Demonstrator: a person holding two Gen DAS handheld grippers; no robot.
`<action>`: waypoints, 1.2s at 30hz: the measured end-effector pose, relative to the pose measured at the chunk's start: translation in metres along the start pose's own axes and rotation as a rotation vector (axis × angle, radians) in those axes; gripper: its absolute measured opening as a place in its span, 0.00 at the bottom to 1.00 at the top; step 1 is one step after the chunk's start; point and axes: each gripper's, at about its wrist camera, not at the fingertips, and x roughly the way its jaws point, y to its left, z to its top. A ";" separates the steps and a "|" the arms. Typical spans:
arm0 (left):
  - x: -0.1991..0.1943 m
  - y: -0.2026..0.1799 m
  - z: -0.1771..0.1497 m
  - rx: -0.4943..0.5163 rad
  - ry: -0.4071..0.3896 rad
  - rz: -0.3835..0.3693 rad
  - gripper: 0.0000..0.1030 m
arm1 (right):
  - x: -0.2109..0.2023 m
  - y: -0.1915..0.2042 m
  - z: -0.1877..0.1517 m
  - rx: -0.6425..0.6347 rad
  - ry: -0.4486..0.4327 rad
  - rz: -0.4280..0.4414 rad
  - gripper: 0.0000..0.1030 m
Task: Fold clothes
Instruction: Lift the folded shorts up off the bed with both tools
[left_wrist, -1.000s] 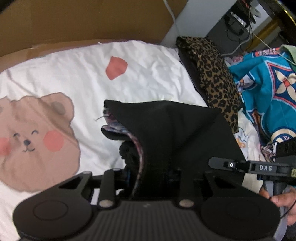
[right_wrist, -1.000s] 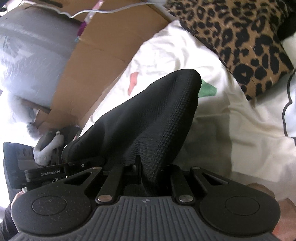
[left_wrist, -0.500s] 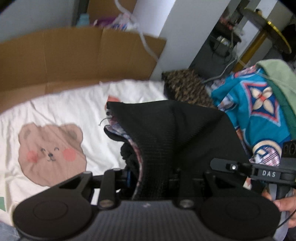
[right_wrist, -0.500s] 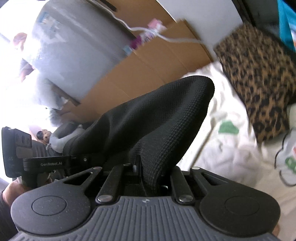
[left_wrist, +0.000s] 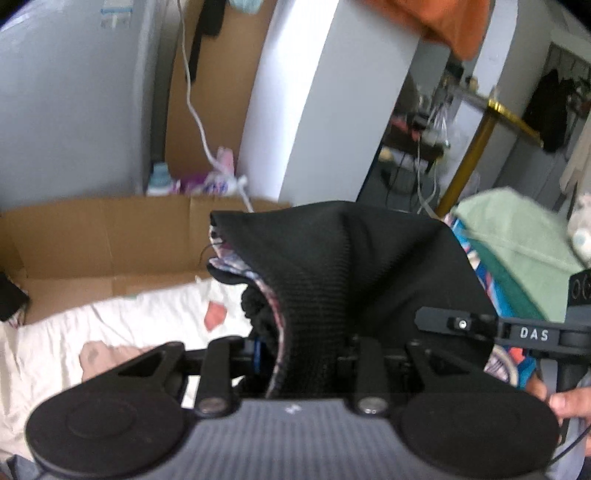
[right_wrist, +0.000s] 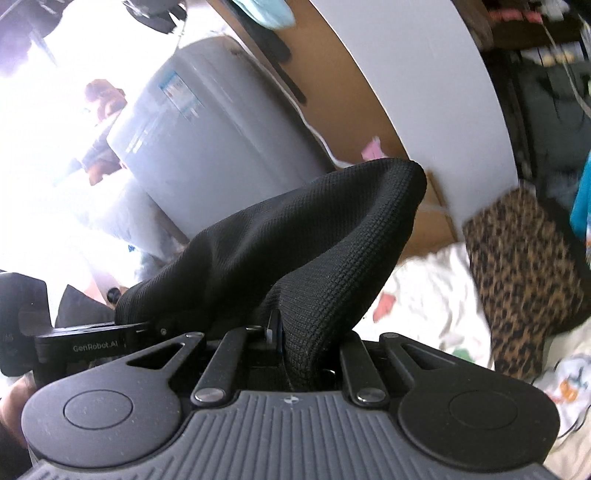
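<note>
A black knit garment (left_wrist: 354, 273) with a patterned lining hangs raised in the air between both grippers. My left gripper (left_wrist: 295, 354) is shut on one edge of it; the cloth drapes over the fingers and hides them. In the right wrist view the same black garment (right_wrist: 303, 251) bulges up from my right gripper (right_wrist: 284, 347), which is shut on its other edge. The right gripper's body shows at the right of the left wrist view (left_wrist: 532, 332), with a hand (left_wrist: 565, 410) on its handle. The white bear-print sheet (left_wrist: 110, 332) lies below.
A cardboard sheet (left_wrist: 103, 236) stands behind the bed. A leopard-print cloth (right_wrist: 524, 273), a green towel (left_wrist: 517, 236) and a blue patterned cloth lie at the right. A white pillar (left_wrist: 325, 103), a grey appliance (right_wrist: 207, 140) and a white cable (left_wrist: 199, 114) stand behind.
Both grippers have lifted the black garment well up off the sheet and tilted upward, so the views now show the room's wall, pillar and appliance instead of mostly bed.
</note>
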 end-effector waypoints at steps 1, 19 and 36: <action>-0.006 -0.003 0.004 -0.005 -0.011 -0.001 0.31 | -0.007 0.008 0.007 -0.015 -0.010 -0.010 0.08; -0.060 -0.027 0.022 -0.037 -0.086 0.068 0.31 | -0.035 0.081 0.042 -0.165 -0.021 -0.091 0.08; -0.011 -0.072 0.021 0.051 -0.083 -0.012 0.31 | -0.059 0.028 0.049 -0.226 -0.020 -0.165 0.08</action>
